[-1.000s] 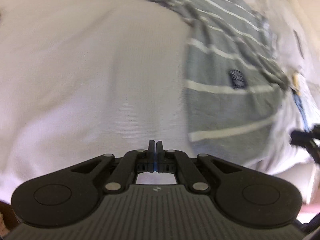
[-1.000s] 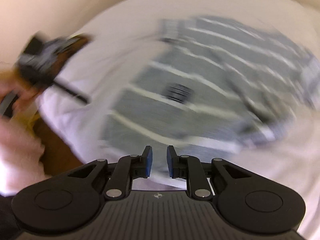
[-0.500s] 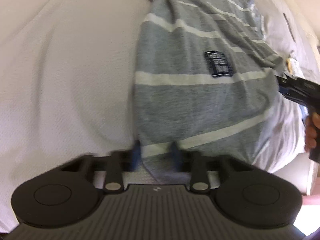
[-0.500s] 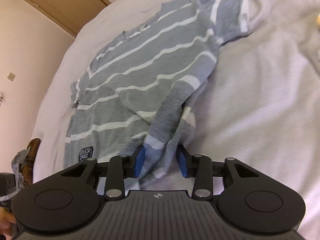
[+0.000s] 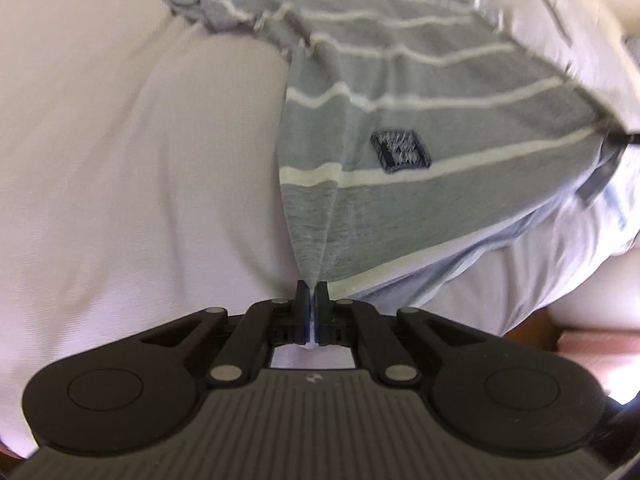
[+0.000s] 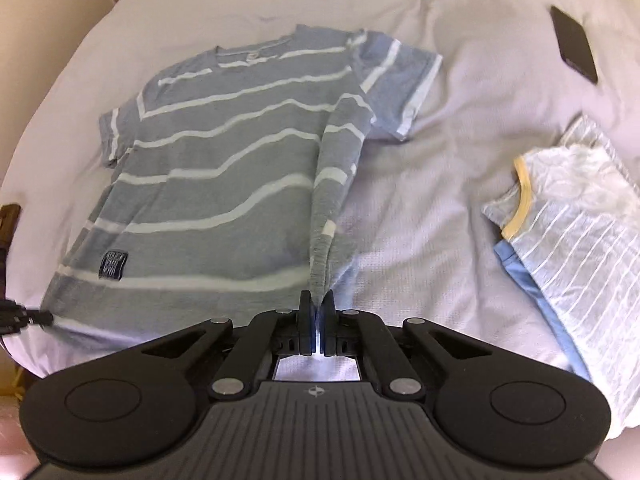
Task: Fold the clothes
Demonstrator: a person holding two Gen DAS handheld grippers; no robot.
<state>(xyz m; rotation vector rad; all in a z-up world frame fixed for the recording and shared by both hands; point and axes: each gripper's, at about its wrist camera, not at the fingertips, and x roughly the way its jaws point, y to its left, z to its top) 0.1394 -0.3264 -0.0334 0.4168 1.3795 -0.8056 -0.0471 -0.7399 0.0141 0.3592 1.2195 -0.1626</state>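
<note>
— Where's the striped T-shirt (image 6: 208,168)?

— Spread over the white bedsheet (image 6: 420,208), centre-left of the right view. Each gripper pinches a bottom hem corner: left gripper (image 5: 311,294), right gripper (image 6: 317,304), jaws clamped on cloth.

— The dark patch (image 5: 401,151)?

— Lettering blurred, unreadable. Folded clothes (image 6: 572,216) (cut off at the right edge) beside a dark slab (image 6: 574,49), possibly a phone.

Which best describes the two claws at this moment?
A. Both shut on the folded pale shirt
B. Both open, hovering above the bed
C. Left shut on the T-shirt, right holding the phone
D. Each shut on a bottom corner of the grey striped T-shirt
D: the left claw and the right claw each pinch a bottom corner of the grey striped T-shirt, and the fabric rises in a ridge from each pair of closed fingers.
</note>
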